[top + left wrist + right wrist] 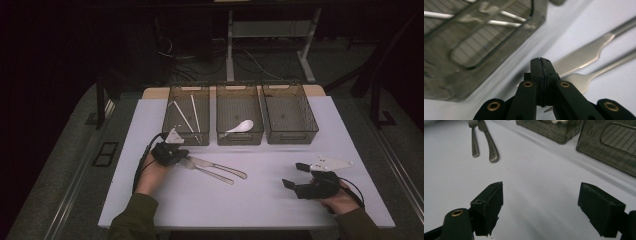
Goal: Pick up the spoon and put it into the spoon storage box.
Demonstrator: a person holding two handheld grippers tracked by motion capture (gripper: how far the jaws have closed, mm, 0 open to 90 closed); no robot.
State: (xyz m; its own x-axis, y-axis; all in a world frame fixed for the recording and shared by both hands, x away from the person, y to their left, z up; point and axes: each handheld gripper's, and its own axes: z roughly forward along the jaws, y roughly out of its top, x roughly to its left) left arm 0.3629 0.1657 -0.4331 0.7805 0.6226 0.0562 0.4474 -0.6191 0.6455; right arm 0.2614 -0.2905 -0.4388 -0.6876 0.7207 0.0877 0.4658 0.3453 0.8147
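Since the left gripper (541,61) is clenched on nothing beside the knife (579,58) and fork (584,80), both could be nudged across the tabletop (260,200), while the right gripper (540,207) rests with fingers spread wide.

This looks like a lab or test room, not a home. A white worktop (250,200) stands in a dark room. Three see-through bins (290,112) sit in a neat row. Loose cables (200,62) lie on the floor behind, by the metal legs of a desk (306,62).
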